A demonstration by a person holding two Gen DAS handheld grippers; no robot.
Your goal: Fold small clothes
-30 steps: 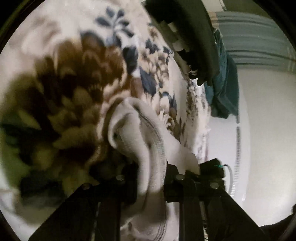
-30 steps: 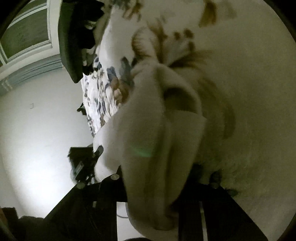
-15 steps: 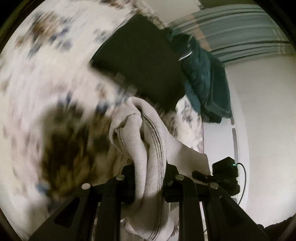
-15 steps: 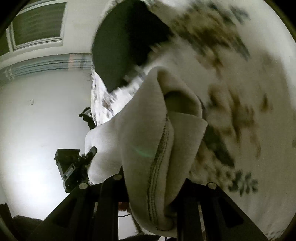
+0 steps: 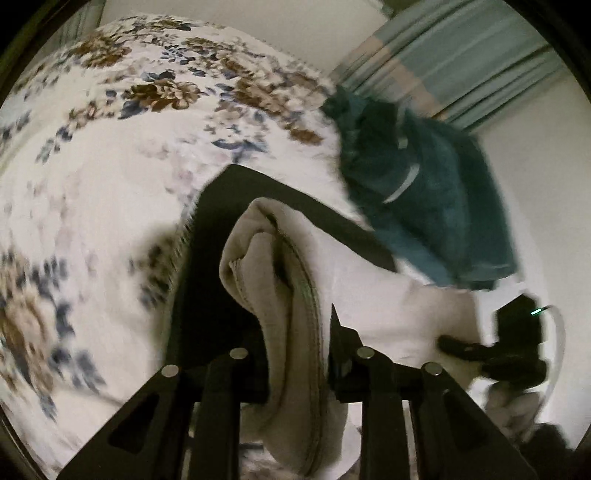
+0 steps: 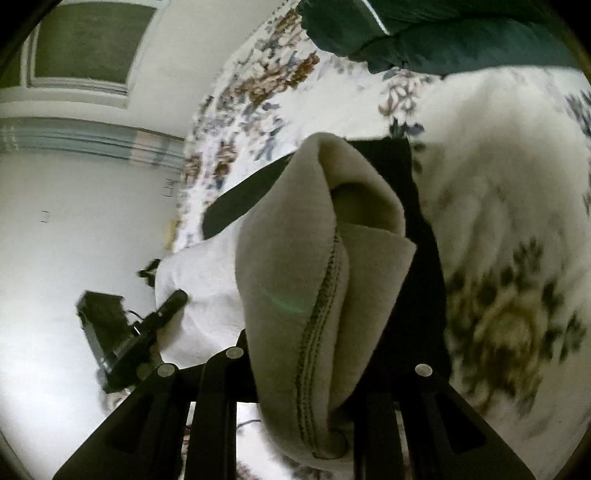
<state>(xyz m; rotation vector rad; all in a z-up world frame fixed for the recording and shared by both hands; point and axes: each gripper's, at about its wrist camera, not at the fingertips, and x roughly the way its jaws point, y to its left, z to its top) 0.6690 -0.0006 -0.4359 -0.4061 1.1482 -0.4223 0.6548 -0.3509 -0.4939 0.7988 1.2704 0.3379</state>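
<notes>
A cream knit garment (image 5: 291,295) with a dark stitched seam is bunched between the fingers of my left gripper (image 5: 295,354), which is shut on it. The same garment (image 6: 321,266) is pinched in my right gripper (image 6: 295,362), also shut on it. The cloth stretches between both grippers, held above the floral bedspread (image 5: 110,155). A flat black garment (image 5: 221,229) lies on the bed just beyond the cream one; it also shows in the right wrist view (image 6: 421,236). The right gripper (image 5: 517,354) shows at the left view's right edge.
A dark teal garment (image 5: 424,192) lies heaped at the bed's far side, also in the right wrist view (image 6: 443,33). Striped curtains (image 5: 461,55) and a white wall stand behind. The left gripper (image 6: 122,332) shows at the right view's left.
Both grippers have lifted and swung away from the bedspread with the cream garment held. The black and teal garments have come fully into view.
</notes>
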